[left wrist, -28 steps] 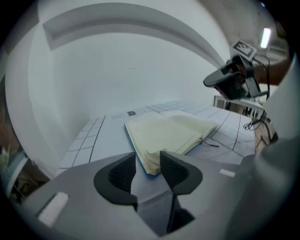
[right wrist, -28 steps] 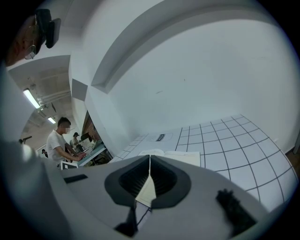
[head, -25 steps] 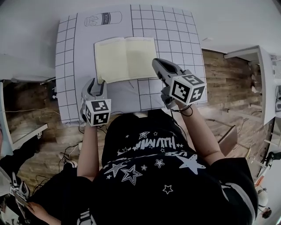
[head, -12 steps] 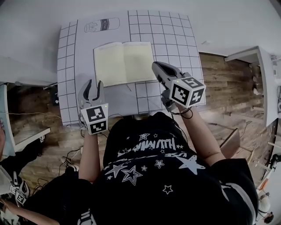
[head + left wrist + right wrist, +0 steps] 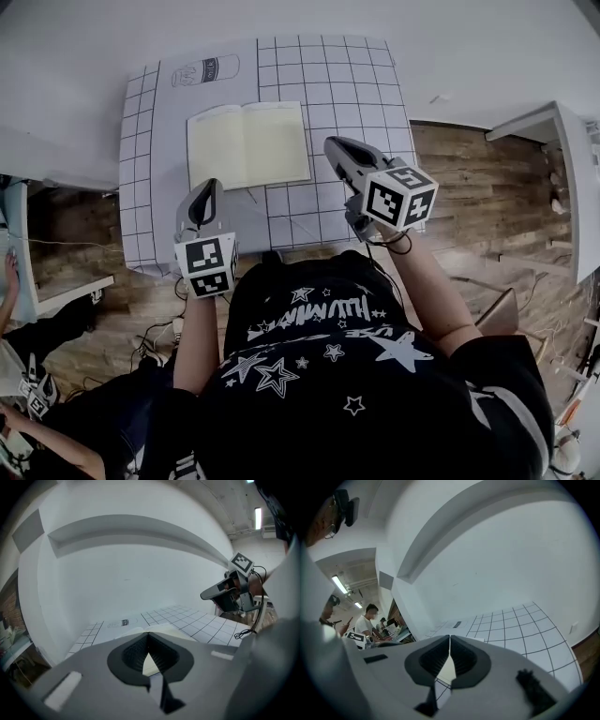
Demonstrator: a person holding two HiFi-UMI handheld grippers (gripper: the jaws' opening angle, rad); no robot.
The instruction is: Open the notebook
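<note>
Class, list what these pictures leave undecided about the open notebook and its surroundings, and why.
1. Cover of the notebook: head view, hidden under its open pages.
2. Lettering on the printed drawing: head view, too small.
3. Most of the notebook: left gripper view, behind the left gripper, jaws shut.

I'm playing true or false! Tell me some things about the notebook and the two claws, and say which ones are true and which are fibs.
1. The notebook lies open on the gridded mat. True.
2. The left claw is holding a page. False: it is shut with nothing in it.
3. The right claw is shut. True.
4. A real bottle stands on the mat. False: there is only a drawing of one.
</note>
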